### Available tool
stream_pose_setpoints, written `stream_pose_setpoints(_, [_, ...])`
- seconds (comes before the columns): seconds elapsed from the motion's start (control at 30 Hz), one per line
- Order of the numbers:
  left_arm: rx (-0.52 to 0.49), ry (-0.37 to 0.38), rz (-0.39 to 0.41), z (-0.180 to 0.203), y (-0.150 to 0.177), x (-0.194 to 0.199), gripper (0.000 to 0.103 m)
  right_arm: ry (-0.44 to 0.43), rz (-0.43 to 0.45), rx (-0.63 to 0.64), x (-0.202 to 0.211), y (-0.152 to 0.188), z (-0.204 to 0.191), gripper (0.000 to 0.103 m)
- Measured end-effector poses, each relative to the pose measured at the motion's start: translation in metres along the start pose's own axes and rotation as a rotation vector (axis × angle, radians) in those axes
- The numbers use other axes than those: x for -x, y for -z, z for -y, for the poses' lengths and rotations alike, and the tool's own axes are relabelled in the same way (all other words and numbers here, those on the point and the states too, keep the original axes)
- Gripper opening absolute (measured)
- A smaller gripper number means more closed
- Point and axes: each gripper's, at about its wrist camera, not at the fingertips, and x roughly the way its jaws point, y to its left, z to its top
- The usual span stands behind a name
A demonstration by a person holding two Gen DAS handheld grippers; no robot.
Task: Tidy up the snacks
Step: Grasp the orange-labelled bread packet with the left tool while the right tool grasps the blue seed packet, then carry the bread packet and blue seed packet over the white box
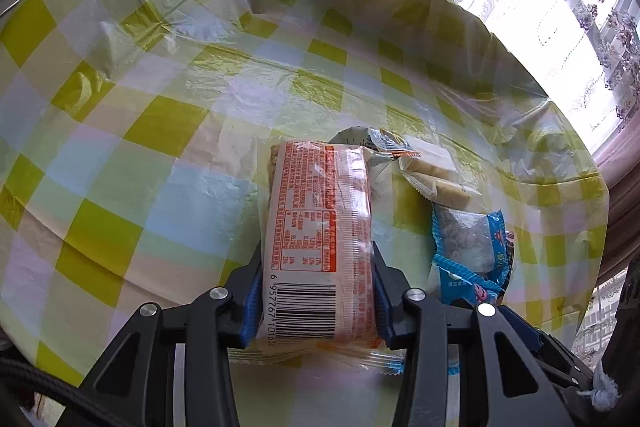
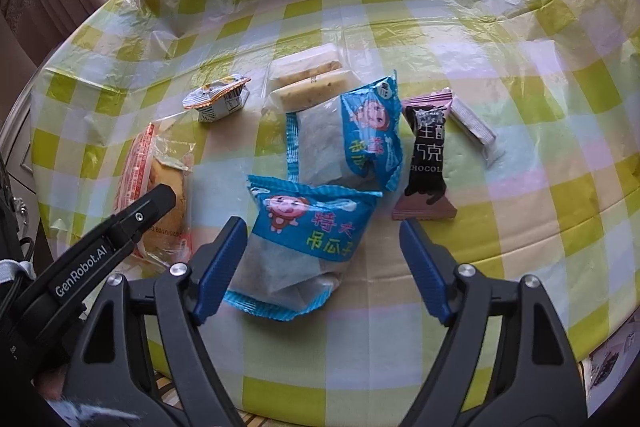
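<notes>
The left gripper (image 1: 318, 291) squeezes the orange cake pack (image 1: 318, 227) from both sides. Its blue pads press on the wrapper near the bar-code end. The pack lies on the checked table cloth (image 1: 140, 107), at about 6 o'clock in the left wrist view.

The right gripper (image 2: 322, 259) is wide open and holds nothing. The near blue seed bag (image 2: 304, 239) lies between its fingers, but the pads do not touch it. In that view the bag is at 6 o'clock.

What could go wrong? The cake inside the orange pack looks soft, I think. A hard squeeze could squash it. The wrapper is shiny and smooth, so the pack may slip out if it is lifted fast. The blue bag is puffy and sits crooked between the open fingers. If they close now, they may catch only a corner, and the bag could twist or pop away.

Other snacks lie close by. In the right wrist view a second blue seed bag (image 2: 356, 139) touches the first one at 12 o'clock. A dark chocolate bar (image 2: 426, 163) sits at 2 o'clock, near the right finger. Two pale biscuit bars (image 2: 308, 79) and a small folded packet (image 2: 218, 99) lie farther off at 11 o'clock. The two grippers are near each other, so they might bump.
</notes>
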Motion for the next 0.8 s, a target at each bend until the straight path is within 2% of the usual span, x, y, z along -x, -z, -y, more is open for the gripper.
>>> stream_pose_setpoints(0.27, [-0.013,-0.006,0.022,0.003,0.002,0.005,0.045,0.012,-0.046,0.05,-0.015,0.002,-0.014,0.08])
stream_pose_setpoints(0.43, [-0.031,-0.006,0.038,0.007,0.003,0.008,0.045,0.018,-0.066,0.071,-0.021,0.004,-0.018,0.058])
stream_pose_setpoints(0.63, [-0.047,-0.005,0.065,0.011,0.003,0.015,0.045,0.041,-0.049,0.102,-0.017,0.007,-0.02,0.053])
stream_pose_setpoints(0.8, [-0.058,-0.005,0.075,0.014,0.001,0.018,0.045,0.069,-0.006,0.118,-0.004,0.007,-0.019,0.053])
